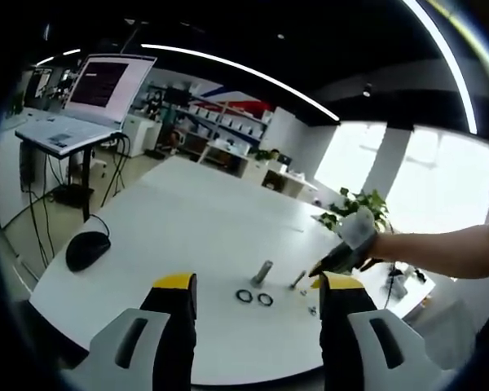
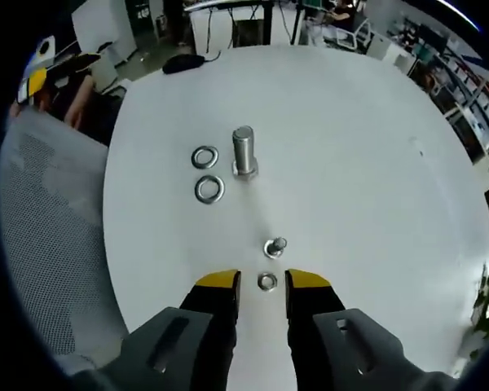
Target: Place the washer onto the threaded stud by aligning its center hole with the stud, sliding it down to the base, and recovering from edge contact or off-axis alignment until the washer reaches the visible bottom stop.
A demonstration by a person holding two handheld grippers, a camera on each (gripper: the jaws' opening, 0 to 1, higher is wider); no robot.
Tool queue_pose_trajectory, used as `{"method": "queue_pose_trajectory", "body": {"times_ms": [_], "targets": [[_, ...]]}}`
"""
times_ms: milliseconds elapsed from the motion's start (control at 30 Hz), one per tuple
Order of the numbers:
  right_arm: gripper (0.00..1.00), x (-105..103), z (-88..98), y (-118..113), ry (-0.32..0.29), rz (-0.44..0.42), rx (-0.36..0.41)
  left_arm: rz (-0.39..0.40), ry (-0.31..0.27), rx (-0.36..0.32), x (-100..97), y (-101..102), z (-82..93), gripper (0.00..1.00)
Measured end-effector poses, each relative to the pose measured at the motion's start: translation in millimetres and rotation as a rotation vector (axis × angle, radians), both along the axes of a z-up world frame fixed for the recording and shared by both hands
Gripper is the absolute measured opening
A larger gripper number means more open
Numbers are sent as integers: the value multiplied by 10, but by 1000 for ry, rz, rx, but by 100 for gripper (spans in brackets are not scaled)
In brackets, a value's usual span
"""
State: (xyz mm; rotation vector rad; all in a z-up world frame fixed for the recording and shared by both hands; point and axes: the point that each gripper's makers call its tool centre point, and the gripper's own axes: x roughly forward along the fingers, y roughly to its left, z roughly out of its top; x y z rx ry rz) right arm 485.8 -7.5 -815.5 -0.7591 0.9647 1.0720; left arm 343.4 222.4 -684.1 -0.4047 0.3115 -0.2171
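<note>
A small washer [image 2: 267,282] lies flat on the white table [image 2: 367,163], between the tips of my right gripper [image 2: 263,281], which is open and not touching it. Just beyond it a short threaded stud [image 2: 275,246] stands upright. Farther off a large bolt [image 2: 244,151] stands on its head with two bigger washers [image 2: 204,156] [image 2: 209,189] beside it. In the left gripper view my left gripper [image 1: 259,283] is open wide and holds nothing, hanging well short of the bolt [image 1: 262,271] and the two washers [image 1: 244,296]. A gloved hand [image 1: 354,235] holds the right gripper down near the stud [image 1: 297,279].
A black mouse [image 1: 87,248] lies near the table's left edge. An open laptop [image 1: 90,98] stands on a stand beyond it. A grey mesh chair [image 2: 49,244] is close to the table edge. Potted plants [image 1: 354,204] stand behind the table.
</note>
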Motion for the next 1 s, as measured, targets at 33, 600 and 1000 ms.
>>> {"method": "queue_pose_trajectory", "body": {"times_ms": [33, 600, 1000], "targets": [[23, -29, 29, -13, -5, -5, 4, -6, 0, 2, -4, -13, 1, 60], [23, -366, 182, -339, 13, -25, 58, -3, 22, 32, -17, -3, -41, 62], [23, -481, -189, -358, 77, 126, 51, 58, -2, 13, -17, 102, -7, 71]]}}
